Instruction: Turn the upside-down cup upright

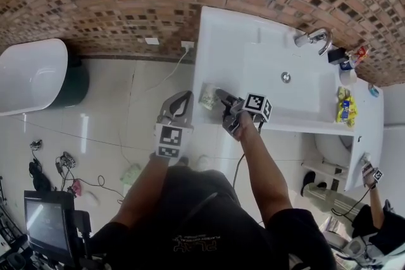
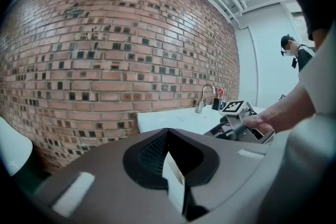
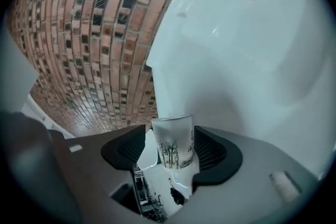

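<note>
cup (image 3: 174, 140) rim-up on front-left corner of the white sink counter (image 1: 221, 28), sitting between right gripper (image 1: 219, 100) jaws; jaws spread, pads flank it without clamping. left gripper (image 1: 179, 104) just beside the counter edge, jaws together, nothing in them

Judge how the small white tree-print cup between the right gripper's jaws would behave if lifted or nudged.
The small white tree-print cup looks thin-walled and light, probably easy to lift. Its glossy side may slip in a loose grip. It seems narrower at the end resting on the white counter, near its edge, so a sideways nudge could tip it off.
</note>
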Available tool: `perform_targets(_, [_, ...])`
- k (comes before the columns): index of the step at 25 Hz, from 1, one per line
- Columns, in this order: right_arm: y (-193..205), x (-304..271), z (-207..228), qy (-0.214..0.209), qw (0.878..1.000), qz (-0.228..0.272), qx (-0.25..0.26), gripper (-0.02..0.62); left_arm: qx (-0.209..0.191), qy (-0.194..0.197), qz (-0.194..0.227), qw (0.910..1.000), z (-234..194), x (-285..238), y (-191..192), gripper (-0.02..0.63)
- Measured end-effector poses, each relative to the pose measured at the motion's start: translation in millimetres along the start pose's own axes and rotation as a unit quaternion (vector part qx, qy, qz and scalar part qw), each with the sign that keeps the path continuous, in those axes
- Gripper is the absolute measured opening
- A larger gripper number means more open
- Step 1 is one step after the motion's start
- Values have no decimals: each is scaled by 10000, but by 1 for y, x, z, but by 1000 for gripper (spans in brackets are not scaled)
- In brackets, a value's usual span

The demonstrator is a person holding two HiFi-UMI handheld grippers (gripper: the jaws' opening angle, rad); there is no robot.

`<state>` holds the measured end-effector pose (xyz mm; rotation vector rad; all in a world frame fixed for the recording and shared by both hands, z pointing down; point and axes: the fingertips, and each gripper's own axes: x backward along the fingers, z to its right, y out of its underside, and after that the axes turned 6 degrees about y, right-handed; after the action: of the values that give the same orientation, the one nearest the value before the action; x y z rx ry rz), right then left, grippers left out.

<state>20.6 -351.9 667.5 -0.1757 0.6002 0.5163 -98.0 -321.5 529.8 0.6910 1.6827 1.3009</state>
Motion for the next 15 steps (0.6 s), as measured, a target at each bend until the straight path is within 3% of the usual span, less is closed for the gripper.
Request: perform_targets(15, [-13, -21, 3, 185, 9987, -468, 3, 328, 17, 79, 64, 9999, -7, -3, -3, -6])
